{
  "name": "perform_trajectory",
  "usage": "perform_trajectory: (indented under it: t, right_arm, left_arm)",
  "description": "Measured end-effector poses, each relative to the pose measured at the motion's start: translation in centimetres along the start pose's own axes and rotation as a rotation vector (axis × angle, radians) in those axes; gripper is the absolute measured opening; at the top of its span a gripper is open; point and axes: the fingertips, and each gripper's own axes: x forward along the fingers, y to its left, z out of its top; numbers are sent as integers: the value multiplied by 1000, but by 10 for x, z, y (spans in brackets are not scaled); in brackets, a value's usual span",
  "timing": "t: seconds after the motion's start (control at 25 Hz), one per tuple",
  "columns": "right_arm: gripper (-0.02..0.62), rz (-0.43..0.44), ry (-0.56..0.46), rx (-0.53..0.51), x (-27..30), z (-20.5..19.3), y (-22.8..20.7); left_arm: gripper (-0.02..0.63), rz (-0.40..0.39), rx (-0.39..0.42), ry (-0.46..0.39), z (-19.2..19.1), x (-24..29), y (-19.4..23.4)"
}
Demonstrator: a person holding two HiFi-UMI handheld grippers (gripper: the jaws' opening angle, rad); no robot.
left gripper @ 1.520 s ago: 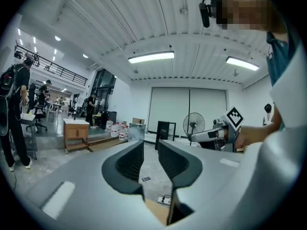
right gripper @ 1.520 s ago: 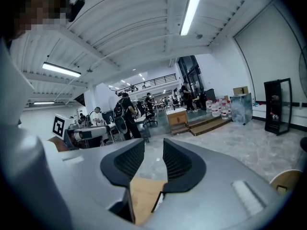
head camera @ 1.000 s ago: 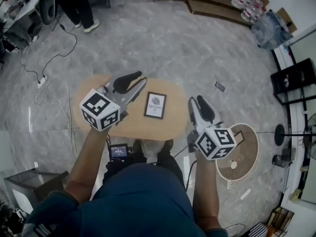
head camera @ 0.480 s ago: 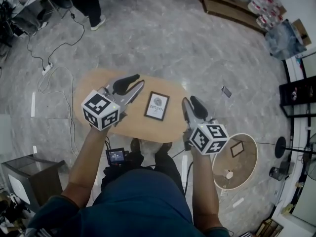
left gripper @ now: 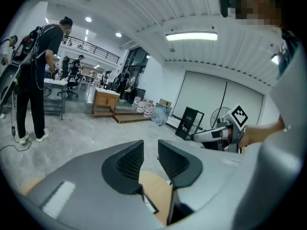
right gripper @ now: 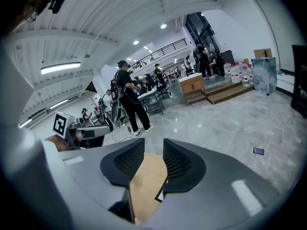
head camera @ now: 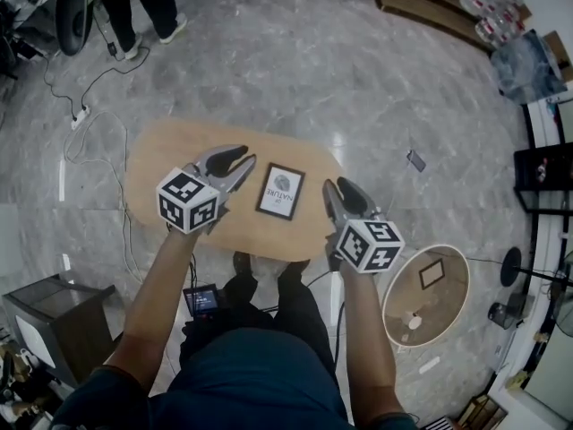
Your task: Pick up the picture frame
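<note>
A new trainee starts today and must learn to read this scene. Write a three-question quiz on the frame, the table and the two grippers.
1. True or false: the picture frame lies flat on the table, between the left gripper and the right gripper.
2. The left gripper's jaws are: A, shut on the frame; B, apart with nothing gripped; C, shut on nothing.
3. How many grippers touch the frame?
Key: 1 true; 2 B; 3 none.
</note>
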Motion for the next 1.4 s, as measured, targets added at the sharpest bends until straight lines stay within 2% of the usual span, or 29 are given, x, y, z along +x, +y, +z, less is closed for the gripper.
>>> perform_trajectory:
  t: [0.16,0.64,1.4]
  right_arm:
    - [104,-3,58,47,35,-33,-24]
    - [104,-52,237,162,124,-161,-98]
    - [104,-88,454,309,228,-332,-168]
  left_arm:
    - [92,14,-52,60,-43,25,21]
    - [95,32,-134,253,-184,92,66]
    - [114,78,-316,456,-375,162,116]
